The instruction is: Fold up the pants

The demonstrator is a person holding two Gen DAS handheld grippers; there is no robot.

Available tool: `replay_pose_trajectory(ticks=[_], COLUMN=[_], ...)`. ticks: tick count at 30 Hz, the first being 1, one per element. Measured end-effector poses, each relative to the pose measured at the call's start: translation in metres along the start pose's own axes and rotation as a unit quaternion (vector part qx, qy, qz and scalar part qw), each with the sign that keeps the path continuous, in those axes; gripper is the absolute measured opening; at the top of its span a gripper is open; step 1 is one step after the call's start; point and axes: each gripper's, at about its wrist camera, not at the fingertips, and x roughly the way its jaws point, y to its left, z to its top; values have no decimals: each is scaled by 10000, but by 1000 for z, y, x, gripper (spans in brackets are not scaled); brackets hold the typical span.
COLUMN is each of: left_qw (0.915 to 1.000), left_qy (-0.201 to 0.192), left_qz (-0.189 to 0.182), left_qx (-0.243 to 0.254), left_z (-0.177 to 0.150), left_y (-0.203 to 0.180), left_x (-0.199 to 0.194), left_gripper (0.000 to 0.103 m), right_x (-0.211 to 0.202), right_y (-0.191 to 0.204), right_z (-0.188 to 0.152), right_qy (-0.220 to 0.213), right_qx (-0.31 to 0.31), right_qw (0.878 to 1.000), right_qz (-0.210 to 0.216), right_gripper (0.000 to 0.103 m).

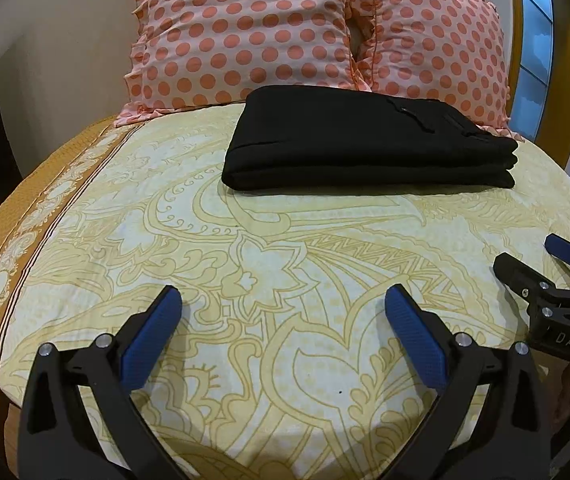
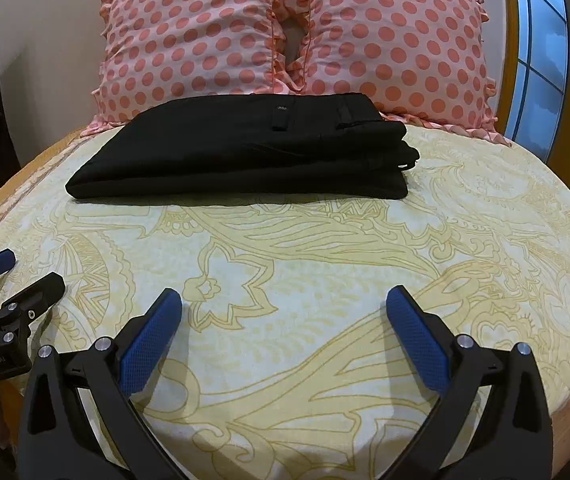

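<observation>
- Pants [image 1: 369,140] lie folded into a flat black stack on the bed [image 1: 245,272], near its far edge, and we see them just in front of the two pillows.
- In the right wrist view the same pants [image 2: 241,152] show several layers at their right end, with a belt loop on the top layer.
- Both dotted pillows [image 1: 241,28] stand against the headboard side of the bed; their pattern is pink with orange dots, and the far edge of the stack seems to touch their lower frill.
- Our left gripper [image 1: 283,300] is over the near part of the bed, with its jaws spread wide and nothing between them; its blue pads [image 1: 151,340] face each other across bare sheet.
- Our right gripper [image 2: 283,300] is also over the near part of the bed, jaws spread wide and holding nothing.
- In the left wrist view we see the right gripper [image 1: 533,258] at the right side, close above the sheet and well apart from the pants.
- In the right wrist view the left gripper [image 2: 29,272] appears at the left side, also low near the sheet.
- A window [image 2: 541,52] with a wooden frame is beyond the far right corner of the bed.
</observation>
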Motion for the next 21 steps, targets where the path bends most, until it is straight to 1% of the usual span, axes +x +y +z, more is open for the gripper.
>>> replay_pose_trajectory(ticks=[21], left_qw=[10000], left_qy=[-14], left_qz=[1], left_qx=[0], left_z=[0], left_y=[0], left_x=[0], left_gripper=[101], right_x=[0], right_y=[-2], right_z=[0], right_qy=[1], right_qx=[-22], right_qw=[10000], right_qz=[25], right_gripper=[102])
